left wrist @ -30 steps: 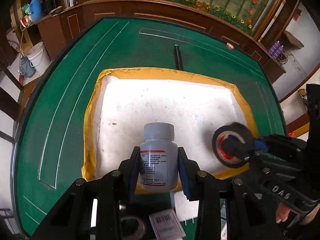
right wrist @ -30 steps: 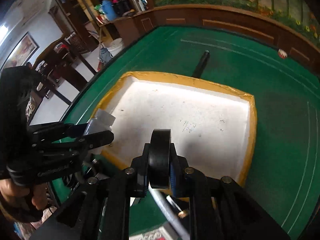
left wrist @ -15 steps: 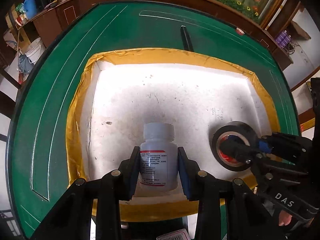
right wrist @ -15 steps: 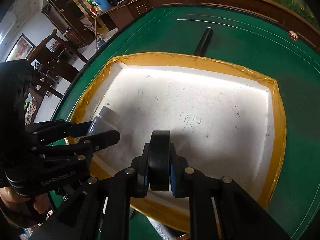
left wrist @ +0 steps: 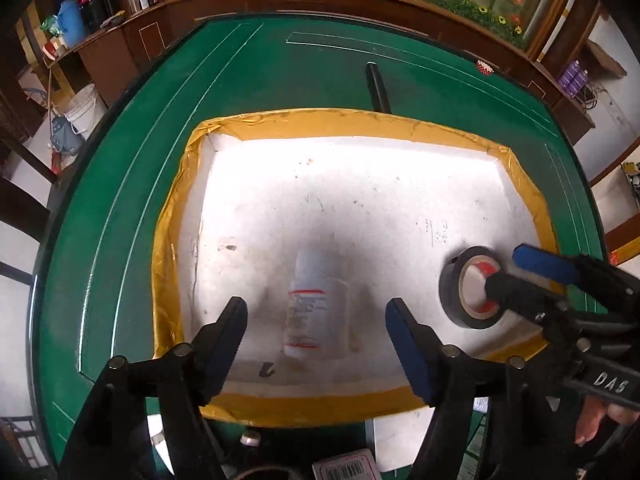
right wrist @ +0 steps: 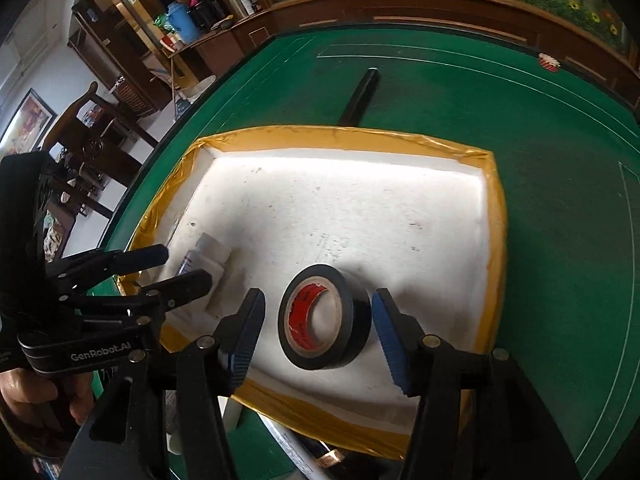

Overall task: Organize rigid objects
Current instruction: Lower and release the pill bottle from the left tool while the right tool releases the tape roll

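A white pill bottle (left wrist: 316, 304) with a red-lined label lies blurred in the white tray (left wrist: 360, 120) with yellow-taped rim, between the fingers of my open left gripper (left wrist: 316, 312). It also shows in the right wrist view (right wrist: 206, 260). A black tape roll (right wrist: 324, 322) with a red core stands on edge in the tray between the fingers of my open right gripper (right wrist: 318, 316). In the left wrist view the roll (left wrist: 470, 292) is at the tray's right, with the right gripper (left wrist: 516, 270) around it.
The tray (right wrist: 496, 216) sits on a green table (left wrist: 280, 72). A black rod (left wrist: 378, 88) lies behind the tray. Small items, among them a barcoded box (left wrist: 344, 468), lie at the near table edge. Wooden cabinets (left wrist: 120, 52) stand beyond.
Both grippers moved forward over the tray and opened. The bottle and the tape roll left the jaws and are now in the tray.
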`<state>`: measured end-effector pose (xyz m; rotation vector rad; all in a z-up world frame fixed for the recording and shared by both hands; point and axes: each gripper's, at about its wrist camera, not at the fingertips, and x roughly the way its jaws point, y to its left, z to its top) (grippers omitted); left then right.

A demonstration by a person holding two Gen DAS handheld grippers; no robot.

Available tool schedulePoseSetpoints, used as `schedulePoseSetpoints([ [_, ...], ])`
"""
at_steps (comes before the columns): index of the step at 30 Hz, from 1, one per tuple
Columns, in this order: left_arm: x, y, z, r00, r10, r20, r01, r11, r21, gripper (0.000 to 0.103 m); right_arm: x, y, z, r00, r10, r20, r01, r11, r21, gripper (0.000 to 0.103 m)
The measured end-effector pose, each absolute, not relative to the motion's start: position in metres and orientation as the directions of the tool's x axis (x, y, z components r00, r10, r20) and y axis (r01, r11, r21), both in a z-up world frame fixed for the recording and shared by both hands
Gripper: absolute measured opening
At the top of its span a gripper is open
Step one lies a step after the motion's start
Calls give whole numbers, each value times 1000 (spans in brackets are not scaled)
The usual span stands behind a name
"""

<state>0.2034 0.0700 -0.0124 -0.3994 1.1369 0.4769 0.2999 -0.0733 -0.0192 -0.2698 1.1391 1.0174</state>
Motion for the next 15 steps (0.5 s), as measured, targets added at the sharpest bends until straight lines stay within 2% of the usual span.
schedulePoseSetpoints([
  [3, 199, 66, -10, 336, 160, -928, -555, 830, -58, 79, 299, -77, -13, 69, 540, -839, -781, 552, 291, 61],
  [8, 186, 58, 1, 330, 176, -927, -563, 825, -44, 81, 296, -86, 1, 99, 560, -822, -785, 552, 281, 65],
  [15, 157, 41, 15, 305, 164, -938, -601, 797, -56, 89, 290, -107, 16, 118, 586, -802, -774, 561, 296, 76],
])
